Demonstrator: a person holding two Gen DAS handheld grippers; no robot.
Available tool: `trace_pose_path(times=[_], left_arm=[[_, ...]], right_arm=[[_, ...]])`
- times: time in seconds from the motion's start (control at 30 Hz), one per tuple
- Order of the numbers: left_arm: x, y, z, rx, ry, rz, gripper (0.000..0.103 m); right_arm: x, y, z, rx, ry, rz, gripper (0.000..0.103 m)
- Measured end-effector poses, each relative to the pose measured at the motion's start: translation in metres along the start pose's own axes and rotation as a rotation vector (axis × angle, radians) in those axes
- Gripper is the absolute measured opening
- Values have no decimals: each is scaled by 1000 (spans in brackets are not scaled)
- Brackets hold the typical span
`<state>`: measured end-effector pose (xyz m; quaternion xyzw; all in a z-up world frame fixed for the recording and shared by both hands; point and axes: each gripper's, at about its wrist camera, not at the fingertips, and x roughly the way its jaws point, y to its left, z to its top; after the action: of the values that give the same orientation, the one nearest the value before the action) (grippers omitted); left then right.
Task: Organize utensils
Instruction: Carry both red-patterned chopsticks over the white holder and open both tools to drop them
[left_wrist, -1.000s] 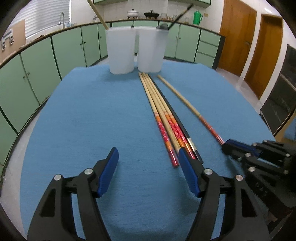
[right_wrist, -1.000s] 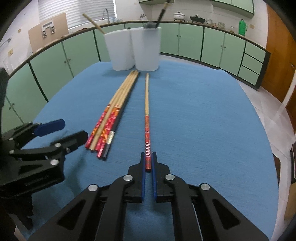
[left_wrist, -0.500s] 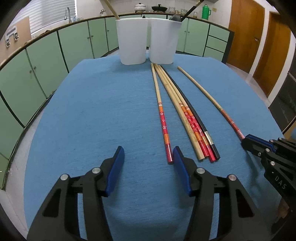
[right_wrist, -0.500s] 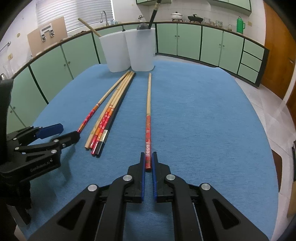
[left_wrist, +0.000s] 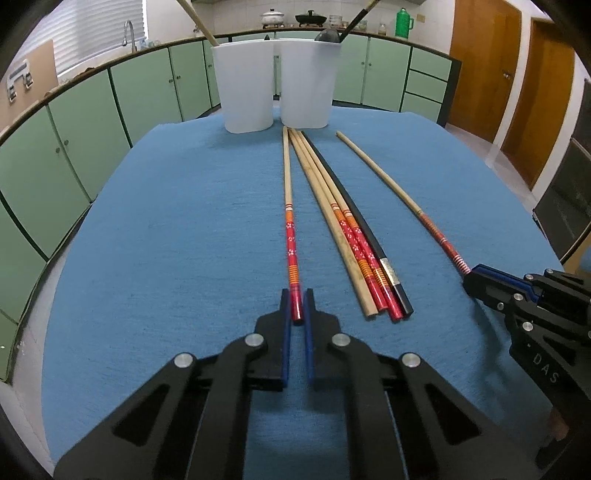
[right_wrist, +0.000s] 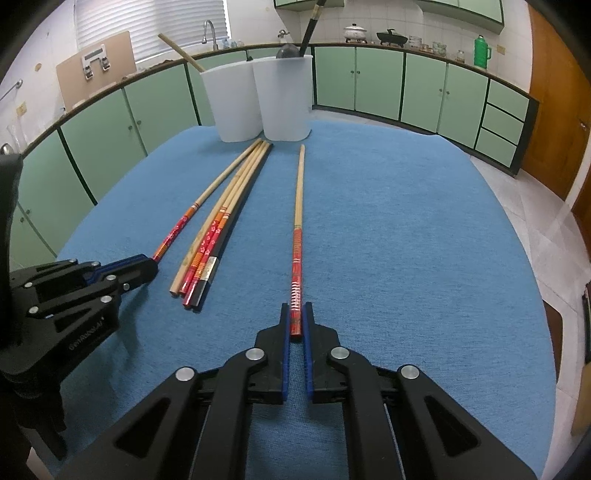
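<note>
Closed now, left tool (left_wrist: 296, 295) clamps one red-ended chopstick (left_wrist: 289, 221); right tool (right_wrist: 295, 314) stays clamped on another chopstick (right_wrist: 297, 221).

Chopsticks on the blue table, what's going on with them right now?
A person is sorting chopsticks with two hand-held grippers. The left gripper is shut on the red end of one chopstick, pulled slightly apart from the bundle of four beside it. The right gripper is shut on the red end of another lone chopstick. Both still lie on the blue cloth, pointing toward two white cups that already hold utensils.
</note>
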<state>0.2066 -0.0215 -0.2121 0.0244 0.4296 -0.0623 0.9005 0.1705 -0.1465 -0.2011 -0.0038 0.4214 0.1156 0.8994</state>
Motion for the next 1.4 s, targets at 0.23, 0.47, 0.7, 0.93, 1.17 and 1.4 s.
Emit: trace_pose_path(times=[0.23,0.47,0.7,0.93,1.17,1.4], left_arm=[[-24,12,7,-27,-50,-15,5],[-71,20,30,-17,-163,-12,5],[-114,21,54,-4,-278,-25,5],[-144,19,82,19,-365,-52,5],[-148,15,107,52,-392,-71,5],[-149,20,124,69,-405,-84,5]], right_arm=[[-21,0,9,-11,-42,5,6],[-59,-2,33,-23,-124,12,6],[-92,-4,61,-9,-203,45,6],[-119,1,96,-39,-269,77,6],[-128,5,138,-77,-274,126,6],[-126,6,174,-123,-253,151,6]])
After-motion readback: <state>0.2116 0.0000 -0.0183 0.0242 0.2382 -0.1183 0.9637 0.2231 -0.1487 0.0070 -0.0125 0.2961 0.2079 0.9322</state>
